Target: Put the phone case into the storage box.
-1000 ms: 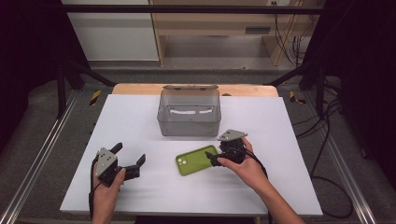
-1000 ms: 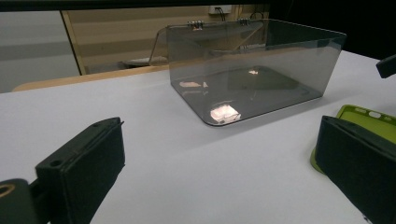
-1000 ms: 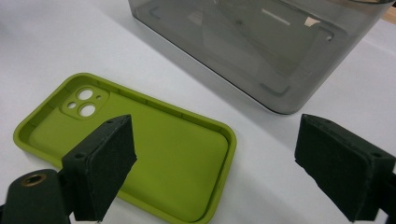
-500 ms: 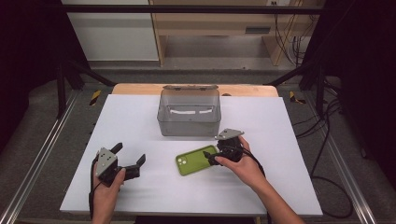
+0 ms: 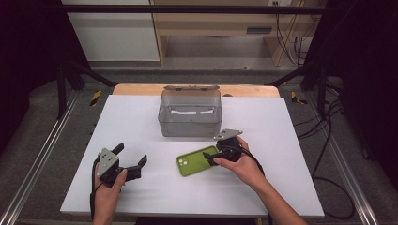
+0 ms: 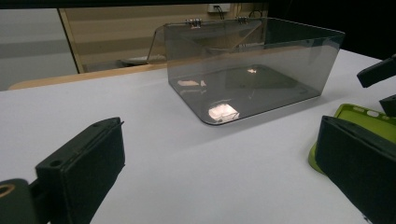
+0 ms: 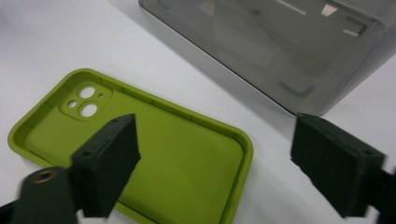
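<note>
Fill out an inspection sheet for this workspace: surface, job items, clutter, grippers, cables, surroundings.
Surface: white table top, wooden strip along the far edge.
Job's things: green phone case lying hollow side up; clear grey box behind it, lid hinged open, apparently empty.
Clutter: nothing seen.
Grippers: right gripper open, one jaw over the case's end, not closed on it; left gripper open, holding nothing.
Cables: black cable trailing from the right gripper along the forearm.
Surroundings: metal frame rails, dark floor, wooden furniture behind.

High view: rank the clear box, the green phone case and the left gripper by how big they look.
1. Clear box, plainly largest.
2. Green phone case and left gripper: they look about alike, so I would not rank them.
</note>
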Motion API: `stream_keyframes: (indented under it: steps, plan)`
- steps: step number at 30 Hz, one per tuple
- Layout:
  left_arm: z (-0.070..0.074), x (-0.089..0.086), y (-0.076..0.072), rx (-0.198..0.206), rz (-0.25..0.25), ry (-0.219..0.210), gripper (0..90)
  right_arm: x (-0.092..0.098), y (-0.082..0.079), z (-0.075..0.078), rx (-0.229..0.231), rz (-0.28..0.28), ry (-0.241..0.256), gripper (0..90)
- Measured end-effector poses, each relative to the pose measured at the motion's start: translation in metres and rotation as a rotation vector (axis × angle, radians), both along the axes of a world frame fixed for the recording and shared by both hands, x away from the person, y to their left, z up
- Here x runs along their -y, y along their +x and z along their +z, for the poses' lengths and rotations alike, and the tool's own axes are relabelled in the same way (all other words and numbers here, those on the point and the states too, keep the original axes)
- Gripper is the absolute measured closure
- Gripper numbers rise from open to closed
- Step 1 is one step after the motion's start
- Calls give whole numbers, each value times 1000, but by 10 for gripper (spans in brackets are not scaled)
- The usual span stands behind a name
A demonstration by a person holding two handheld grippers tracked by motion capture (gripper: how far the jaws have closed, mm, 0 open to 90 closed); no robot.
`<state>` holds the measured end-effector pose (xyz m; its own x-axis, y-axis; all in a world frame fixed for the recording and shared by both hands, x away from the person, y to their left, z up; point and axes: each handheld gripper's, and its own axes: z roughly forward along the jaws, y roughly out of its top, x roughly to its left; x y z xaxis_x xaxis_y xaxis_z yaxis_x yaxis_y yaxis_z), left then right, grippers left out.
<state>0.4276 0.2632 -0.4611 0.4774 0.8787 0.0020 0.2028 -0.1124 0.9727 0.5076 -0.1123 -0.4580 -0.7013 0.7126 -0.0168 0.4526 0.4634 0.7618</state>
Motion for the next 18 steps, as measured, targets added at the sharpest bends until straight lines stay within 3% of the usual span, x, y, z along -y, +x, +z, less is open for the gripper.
stream_keyframes:
  steps: [1,8,13,18]
  plan:
    - [0,0,0,-2,0,3,14,1,1,0,-9,16,-4,379]
    - [0,0,0,-5,0,4,14,0,4,-3,-42,100,-65,772]
    - [0,-1,0,-6,2,-1,14,1,3,-9,-63,136,-133,897]
    - [0,-1,0,-8,2,0,14,7,1,-9,-76,146,-158,900]
